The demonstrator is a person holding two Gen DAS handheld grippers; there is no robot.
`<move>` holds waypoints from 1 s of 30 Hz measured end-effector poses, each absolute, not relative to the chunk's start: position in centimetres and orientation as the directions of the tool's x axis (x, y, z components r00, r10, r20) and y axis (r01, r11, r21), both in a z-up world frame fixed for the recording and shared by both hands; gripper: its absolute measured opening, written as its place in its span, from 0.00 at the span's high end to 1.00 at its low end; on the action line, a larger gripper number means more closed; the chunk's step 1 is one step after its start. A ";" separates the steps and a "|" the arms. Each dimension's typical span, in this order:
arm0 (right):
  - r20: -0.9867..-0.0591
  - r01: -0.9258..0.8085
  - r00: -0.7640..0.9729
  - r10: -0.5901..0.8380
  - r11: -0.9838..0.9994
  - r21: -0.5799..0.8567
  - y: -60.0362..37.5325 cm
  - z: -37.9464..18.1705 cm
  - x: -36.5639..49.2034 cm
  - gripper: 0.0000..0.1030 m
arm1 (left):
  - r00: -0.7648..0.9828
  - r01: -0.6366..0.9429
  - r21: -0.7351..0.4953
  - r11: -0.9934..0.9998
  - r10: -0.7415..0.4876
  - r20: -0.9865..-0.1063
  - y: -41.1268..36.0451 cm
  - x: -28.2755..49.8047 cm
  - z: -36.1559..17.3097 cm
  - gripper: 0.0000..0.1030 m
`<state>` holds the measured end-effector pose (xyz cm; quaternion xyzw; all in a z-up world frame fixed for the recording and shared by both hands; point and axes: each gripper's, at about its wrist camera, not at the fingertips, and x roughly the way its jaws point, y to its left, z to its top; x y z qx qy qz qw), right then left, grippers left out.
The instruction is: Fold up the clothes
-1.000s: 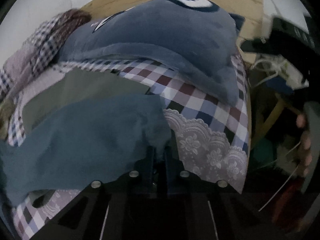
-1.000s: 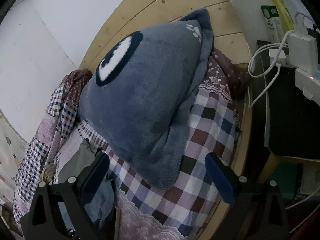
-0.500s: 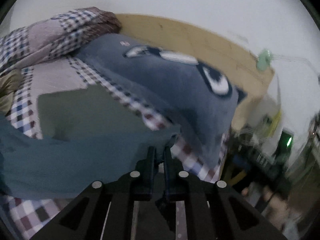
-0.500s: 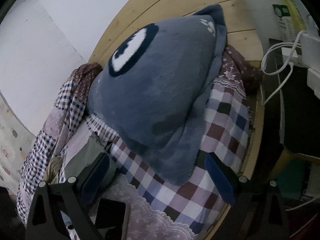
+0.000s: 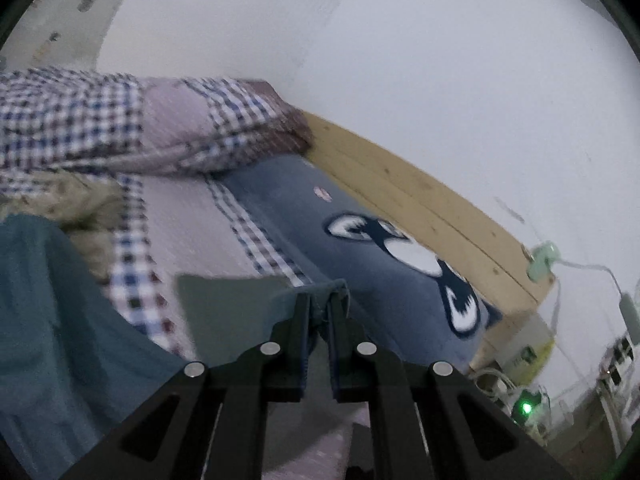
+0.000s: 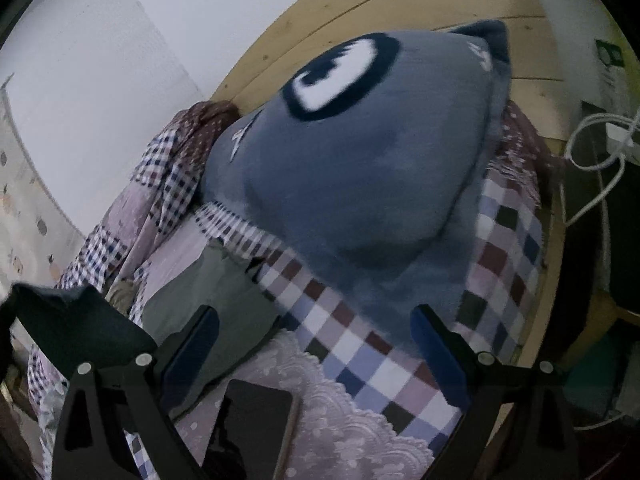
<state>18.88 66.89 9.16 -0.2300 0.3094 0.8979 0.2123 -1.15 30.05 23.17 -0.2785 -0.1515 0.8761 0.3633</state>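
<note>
The left gripper, clamped on the teal soft cloth garment, has lifted it above the checked bedsheet, ready for folding. The right gripper hangs released over that sheet.

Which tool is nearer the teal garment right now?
Left. The left tool is shut on the teal garment; the right tool is open above the checked bedspread, beside it.
</note>
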 end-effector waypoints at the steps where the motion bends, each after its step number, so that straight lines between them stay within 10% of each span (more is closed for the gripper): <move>1: -0.545 -0.517 -0.805 0.234 -0.727 0.452 66.6 9.2 18.6 0.04 | -0.601 -0.537 -0.470 -0.701 0.708 -0.369 28.9 -1.6 23.7 0.94; 20: -0.553 -0.397 -0.820 0.146 -0.842 0.366 59.4 10.5 13.4 0.04 | -0.866 -0.268 -0.560 -0.784 0.450 -0.215 3.7 -6.2 29.4 0.94; 30: -0.538 -0.044 -0.834 -0.120 -0.958 0.282 48.5 12.3 8.8 0.04 | -0.936 -0.152 -0.647 -0.747 0.318 -0.148 -8.7 -5.8 28.7 0.94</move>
